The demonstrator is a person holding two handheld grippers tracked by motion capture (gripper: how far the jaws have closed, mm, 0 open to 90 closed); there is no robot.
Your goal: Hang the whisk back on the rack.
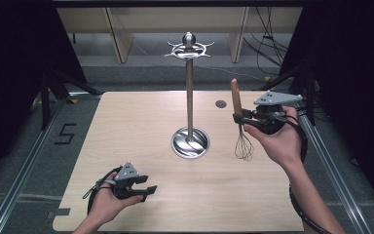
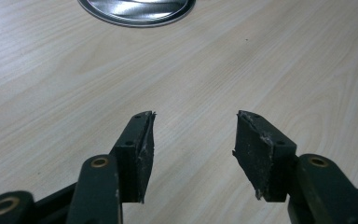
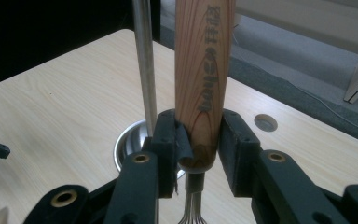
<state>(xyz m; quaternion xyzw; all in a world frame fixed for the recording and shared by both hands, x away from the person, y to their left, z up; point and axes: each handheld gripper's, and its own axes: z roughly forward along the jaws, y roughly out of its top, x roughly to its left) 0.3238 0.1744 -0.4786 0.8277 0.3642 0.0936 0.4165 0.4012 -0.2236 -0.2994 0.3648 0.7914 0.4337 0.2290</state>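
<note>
Right hand-held gripper (image 3: 199, 154) squeezed the whisk (image 1: 238, 122) by its wooden handle, wires down. Left hand-held gripper (image 2: 193, 149) was open and empty. Whisk might slip or bump the stand (image 1: 189, 97).

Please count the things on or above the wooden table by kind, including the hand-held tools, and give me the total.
Tall silver metal utensil stand with round base: 1
Wire whisk with wooden handle, gripped by the right tool: 1
Black two-jaw tools, right and left tool: 2
Total: 4
</note>
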